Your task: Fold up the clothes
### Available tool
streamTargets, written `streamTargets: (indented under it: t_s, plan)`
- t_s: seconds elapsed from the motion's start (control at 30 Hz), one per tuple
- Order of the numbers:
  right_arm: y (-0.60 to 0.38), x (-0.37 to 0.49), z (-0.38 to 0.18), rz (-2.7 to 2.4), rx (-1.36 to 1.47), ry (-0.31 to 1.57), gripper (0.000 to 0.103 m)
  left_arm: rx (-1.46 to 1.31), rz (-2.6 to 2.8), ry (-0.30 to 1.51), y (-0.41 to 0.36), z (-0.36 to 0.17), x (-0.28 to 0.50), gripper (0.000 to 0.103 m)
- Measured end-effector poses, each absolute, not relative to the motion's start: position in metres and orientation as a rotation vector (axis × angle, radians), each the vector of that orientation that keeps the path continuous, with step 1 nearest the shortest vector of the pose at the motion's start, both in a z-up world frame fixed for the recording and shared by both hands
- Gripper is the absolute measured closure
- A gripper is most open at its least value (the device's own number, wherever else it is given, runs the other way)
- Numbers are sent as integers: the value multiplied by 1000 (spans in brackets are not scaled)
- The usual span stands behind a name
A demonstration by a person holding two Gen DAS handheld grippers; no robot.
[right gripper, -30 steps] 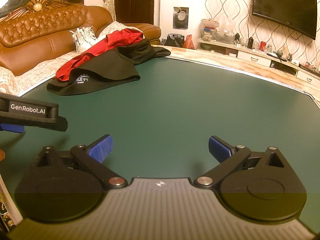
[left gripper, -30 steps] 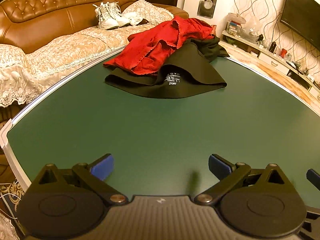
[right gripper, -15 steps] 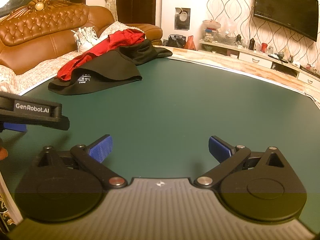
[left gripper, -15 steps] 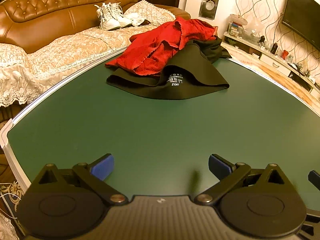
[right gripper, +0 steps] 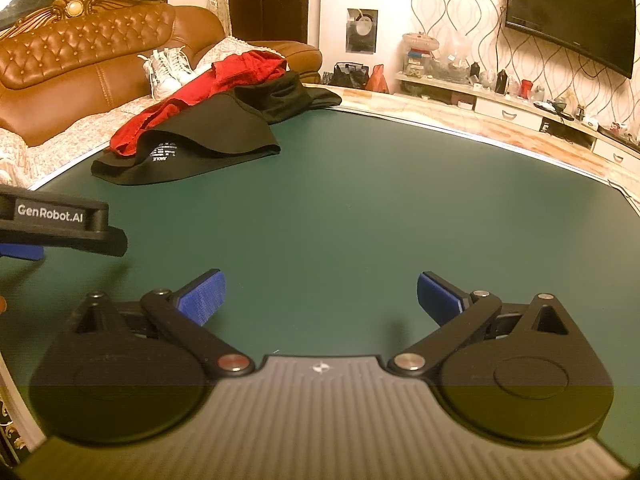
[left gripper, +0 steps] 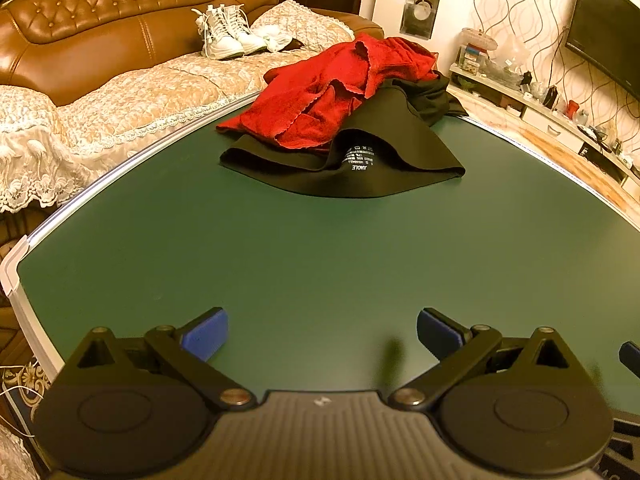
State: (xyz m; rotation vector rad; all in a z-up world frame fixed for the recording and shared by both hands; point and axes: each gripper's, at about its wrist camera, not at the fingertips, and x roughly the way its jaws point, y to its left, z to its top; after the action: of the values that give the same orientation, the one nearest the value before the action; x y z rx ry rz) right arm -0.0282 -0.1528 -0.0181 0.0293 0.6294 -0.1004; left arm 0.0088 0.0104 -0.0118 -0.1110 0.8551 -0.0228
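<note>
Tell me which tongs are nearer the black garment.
Left, slightly. The left tongs face the black garment straight ahead; the right tongs sit beside them, garment ahead-left.

- Premises: home living room.
- Tufted leather sofa (right gripper: 80, 64) with lace covers.
- Wall-mounted television (right gripper: 572, 12) above a cluttered low cabinet (right gripper: 520, 108).
- Patterned wallpaper (right gripper: 452, 8).

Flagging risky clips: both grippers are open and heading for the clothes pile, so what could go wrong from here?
The red garment lies tangled on the black garment, so a pinch may lift both. The pile sits at the green table's far edge by the sofa; a tug could drag it off. The left gripper and right gripper are close and might collide.
</note>
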Motion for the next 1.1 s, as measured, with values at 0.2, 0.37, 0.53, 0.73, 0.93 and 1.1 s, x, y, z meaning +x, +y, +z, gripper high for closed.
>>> streamTargets:
  t_s: [0.2,0.37,0.53,0.73,0.93,1.1]
  plan:
    - [-153,-29,-19,-98,32,631,0,-116,-24,858,12,-13,9,0]
    - [-154,-29,-19,-95,29,629,0,-115,-22,858,13,-14,9,0]
    - [-154,-29,-19,-93,31,632,0,-104,-27,858,10,-14,10,0]
    - [-155,-29,-19,-91,32,632,0,-83,-41,849,5,-13,21,0]
    - [-156,-30,-19,-91,42,629,0,-43,-58,838,-2,-12,40,0]
    - [-155,-30,-19,-100,45,623,0,48,-73,827,-13,-14,71,0]
